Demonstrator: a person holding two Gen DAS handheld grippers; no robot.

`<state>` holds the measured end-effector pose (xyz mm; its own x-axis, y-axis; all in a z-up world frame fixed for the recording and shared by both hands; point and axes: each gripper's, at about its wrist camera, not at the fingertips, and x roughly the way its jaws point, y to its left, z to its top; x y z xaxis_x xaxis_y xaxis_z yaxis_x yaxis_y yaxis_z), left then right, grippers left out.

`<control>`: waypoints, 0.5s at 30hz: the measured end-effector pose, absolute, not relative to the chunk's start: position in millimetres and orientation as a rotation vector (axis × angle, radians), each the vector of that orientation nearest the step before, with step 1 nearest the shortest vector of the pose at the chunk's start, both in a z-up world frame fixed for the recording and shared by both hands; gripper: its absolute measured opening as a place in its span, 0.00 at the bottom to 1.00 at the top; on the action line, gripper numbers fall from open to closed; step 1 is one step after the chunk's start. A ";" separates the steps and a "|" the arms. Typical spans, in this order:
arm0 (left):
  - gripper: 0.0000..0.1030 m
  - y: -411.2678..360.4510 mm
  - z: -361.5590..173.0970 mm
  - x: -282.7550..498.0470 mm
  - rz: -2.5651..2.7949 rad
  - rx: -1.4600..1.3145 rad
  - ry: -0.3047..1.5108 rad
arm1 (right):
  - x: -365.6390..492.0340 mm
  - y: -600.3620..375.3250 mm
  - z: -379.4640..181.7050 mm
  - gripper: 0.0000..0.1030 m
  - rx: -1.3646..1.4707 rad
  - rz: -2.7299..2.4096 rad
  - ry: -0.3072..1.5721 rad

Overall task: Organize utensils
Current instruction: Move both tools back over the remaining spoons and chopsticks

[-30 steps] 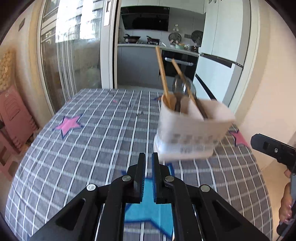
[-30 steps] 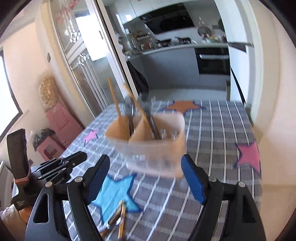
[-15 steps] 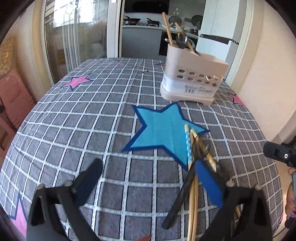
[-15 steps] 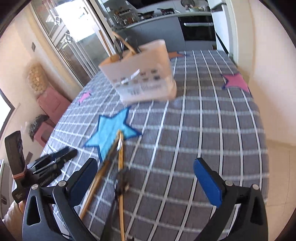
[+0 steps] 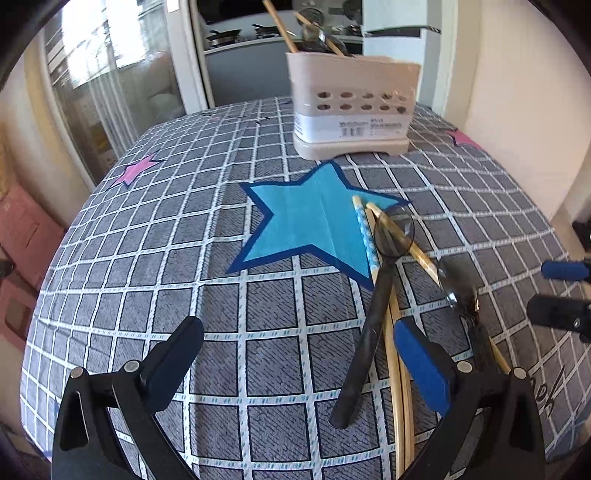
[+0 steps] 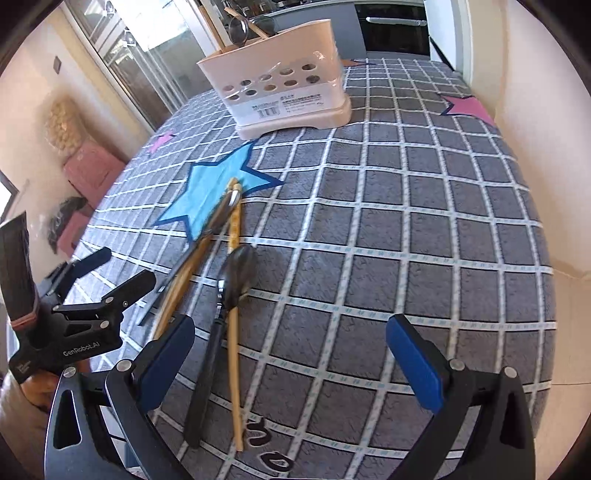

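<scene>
A grey checked tablecloth (image 5: 207, 266) with a blue star (image 5: 314, 218) and smaller pink stars (image 6: 467, 107) covers the table. On the left, tall glass sliding doors (image 5: 110, 81) let in bright daylight. Beyond them opens a kitchen with a grey counter (image 5: 243, 70) carrying pans (too blurred to tell more) and a black oven (image 6: 395, 26). A plain cream wall (image 5: 524, 96) stands on the right, and pink stools (image 6: 92, 173) sit low on the left.
</scene>
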<state>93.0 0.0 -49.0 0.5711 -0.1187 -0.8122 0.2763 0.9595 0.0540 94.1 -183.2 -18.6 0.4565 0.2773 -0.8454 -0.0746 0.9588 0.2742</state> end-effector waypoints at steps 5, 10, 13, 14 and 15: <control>1.00 3.1 -49.7 84.7 -0.265 0.221 0.941 | 91.4 -185.1 -19.7 1.00 0.161 0.200 1.099; 1.00 12.8 -52.8 81.3 -0.259 0.235 0.957 | 86.2 -180.0 -22.7 1.00 0.110 0.210 1.120; 1.00 15.7 -53.2 79.5 -0.270 0.245 0.964 | 83.9 -172.8 -25.1 1.00 0.065 0.210 1.121; 1.00 15.9 -53.9 78.4 -0.275 0.251 0.967 | 83.0 -169.7 -26.1 1.00 0.047 0.209 1.125; 1.00 15.8 -55.2 76.6 -0.279 0.262 0.971 | 82.4 -167.8 -26.8 1.00 0.039 0.210 1.127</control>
<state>76.6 15.8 -55.2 0.5341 -0.1150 -0.8376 0.3471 0.9332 0.0932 82.4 -167.8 -26.8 0.4122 0.1866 -0.8918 -0.1473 0.9796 0.1369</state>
